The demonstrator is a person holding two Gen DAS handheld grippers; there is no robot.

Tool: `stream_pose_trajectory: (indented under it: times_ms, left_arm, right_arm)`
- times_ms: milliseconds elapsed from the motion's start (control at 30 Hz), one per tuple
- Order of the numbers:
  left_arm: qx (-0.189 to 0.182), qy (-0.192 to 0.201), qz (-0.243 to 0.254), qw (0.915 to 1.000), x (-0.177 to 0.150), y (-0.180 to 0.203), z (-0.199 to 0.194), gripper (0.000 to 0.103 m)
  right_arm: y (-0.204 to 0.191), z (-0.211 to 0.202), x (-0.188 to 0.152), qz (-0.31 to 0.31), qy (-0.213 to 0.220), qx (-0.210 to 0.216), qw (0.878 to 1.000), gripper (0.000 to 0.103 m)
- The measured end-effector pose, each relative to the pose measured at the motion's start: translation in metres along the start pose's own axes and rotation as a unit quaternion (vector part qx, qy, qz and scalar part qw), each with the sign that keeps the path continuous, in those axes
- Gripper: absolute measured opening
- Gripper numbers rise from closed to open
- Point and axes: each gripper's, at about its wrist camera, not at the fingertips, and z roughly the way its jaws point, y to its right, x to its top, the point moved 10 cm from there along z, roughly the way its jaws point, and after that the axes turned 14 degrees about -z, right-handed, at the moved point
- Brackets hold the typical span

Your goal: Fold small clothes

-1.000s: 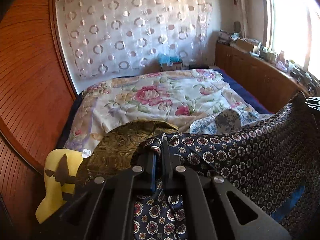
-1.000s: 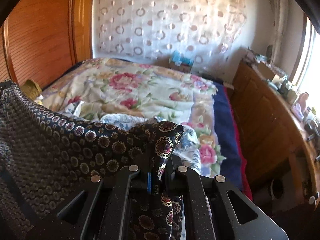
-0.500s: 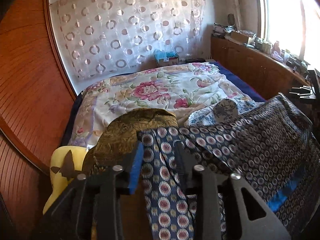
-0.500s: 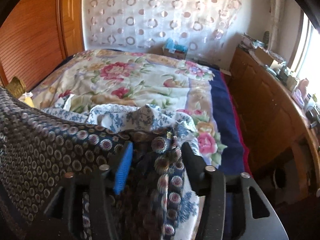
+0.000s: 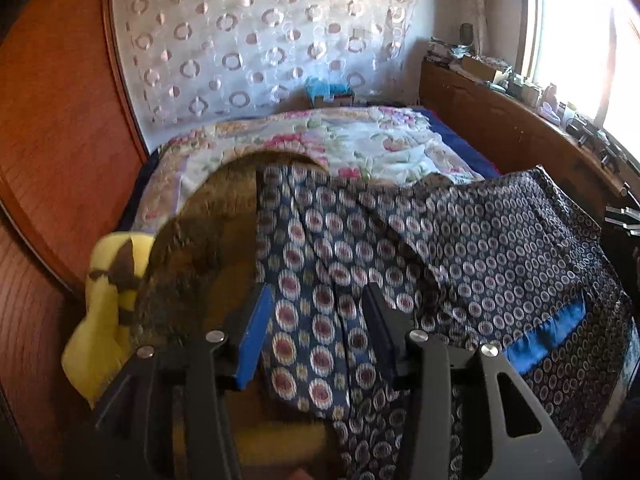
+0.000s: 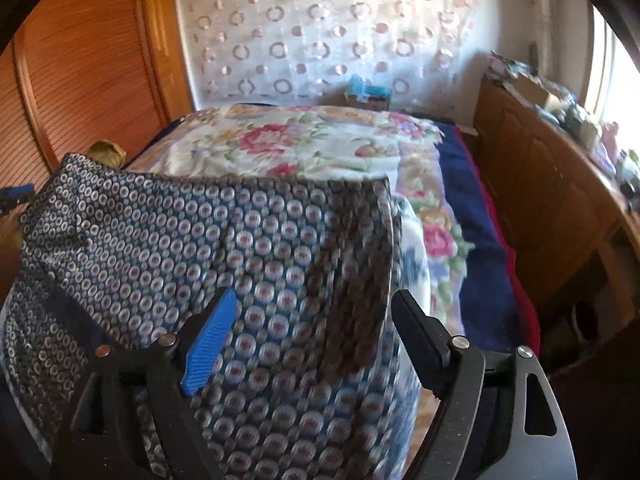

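A dark navy garment with a circle-medallion print [image 5: 480, 248] lies spread across the near end of the bed; it also fills the right wrist view [image 6: 224, 240]. It has a bright blue band [image 5: 544, 332] near its right edge. My left gripper [image 5: 316, 300] is open, its fingers on either side of the garment's left part. My right gripper [image 6: 312, 308] is open wide above the garment's right part. Neither holds cloth.
A brown-gold patterned garment [image 5: 224, 216] and a yellow cloth with a brown butterfly [image 5: 108, 292] lie at the left. A blue-and-white floral garment [image 6: 414, 248] lies under the navy one. The floral bedspread [image 5: 360, 140] stretches behind. A wooden cabinet [image 6: 552, 184] stands at the right.
Both grippers were shut on the navy garment's corners and holding it up; they have opened and let go, and the garment has dropped flat onto the bed.
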Motion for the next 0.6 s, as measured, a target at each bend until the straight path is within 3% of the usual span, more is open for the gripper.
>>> stream_pose_trajectory:
  times_ms: [167,333,600]
  left_arm:
    - [-0.008,-0.016,-0.024,0.9996,-0.019,-0.005,0.000,0.046]
    - [0.009,-0.017,-0.038,0.9991,-0.026,-0.015,-0.002,0.046]
    - [0.021,-0.021,-0.041,0.9987,-0.032,-0.023,-0.003,0.046]
  right_arm:
    - [-0.005,0.000,-0.029,0.048,-0.020,0.012,0.999,0.081]
    - [0.003,-0.006,-0.045,0.070,-0.037,0.001,0.997,0.081]
    - [0.010,0.007,-0.055,0.087,-0.052,0.005,0.995,0.065]
